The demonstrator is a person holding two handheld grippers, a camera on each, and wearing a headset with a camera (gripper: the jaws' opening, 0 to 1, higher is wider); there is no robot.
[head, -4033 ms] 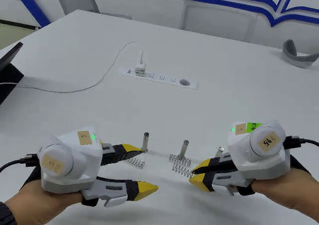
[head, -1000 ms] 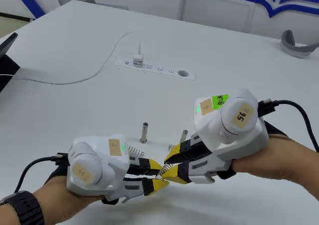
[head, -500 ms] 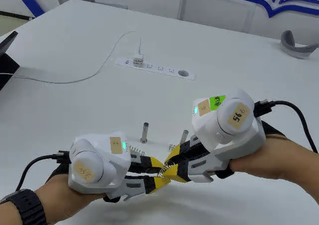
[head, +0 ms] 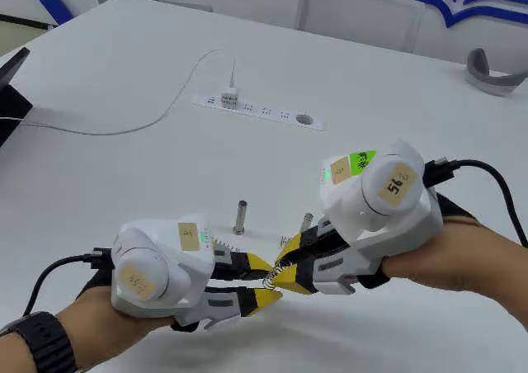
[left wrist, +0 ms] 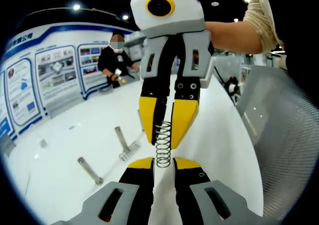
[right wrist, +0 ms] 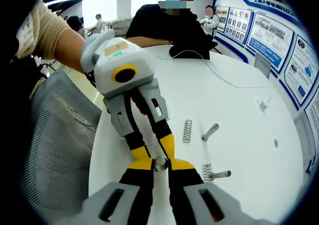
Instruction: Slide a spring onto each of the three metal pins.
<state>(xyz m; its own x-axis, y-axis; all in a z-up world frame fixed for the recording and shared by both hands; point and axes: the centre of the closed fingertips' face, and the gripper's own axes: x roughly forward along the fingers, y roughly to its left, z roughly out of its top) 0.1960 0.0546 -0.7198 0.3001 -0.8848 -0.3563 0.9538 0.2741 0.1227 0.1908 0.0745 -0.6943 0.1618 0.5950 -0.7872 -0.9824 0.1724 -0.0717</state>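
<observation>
From the head view, the left gripper (head: 262,282) and the right gripper (head: 289,267) meet nose to nose just above the white table (head: 124,84), with the held spring (head: 275,276) caught between their yellow tips. Behind them stands a bare pin (head: 241,216). A second pin (head: 307,219) is half hidden by the right gripper, and a loose spring (head: 221,245) lies near the bare one. How tightly either claw grips is hard to read from up here.

The left gripper view makes that plain. Its own jaws are pinched on the lower end of the held spring (left wrist: 163,153), and the right gripper (left wrist: 163,138) has its jaws closed on the upper coils. It also shows a third spring (left wrist: 131,149) at the foot of the second pin (left wrist: 121,138) — threaded on or merely beside it, I cannot tell.

The right gripper view looks down the coil end-on, so the held spring (right wrist: 160,163) shows as a ring between its jaws.

With both claws clamped on one small spring, the risks I see are these:

- **Pulling apart:** this would stretch or kink the coil.
- **Letting go too early:** if one side releases before the other grip is square, the spring could flick off the table.
- **Holding it crooked:** a skewed spring would likely jam at a pin's tip.
</observation>
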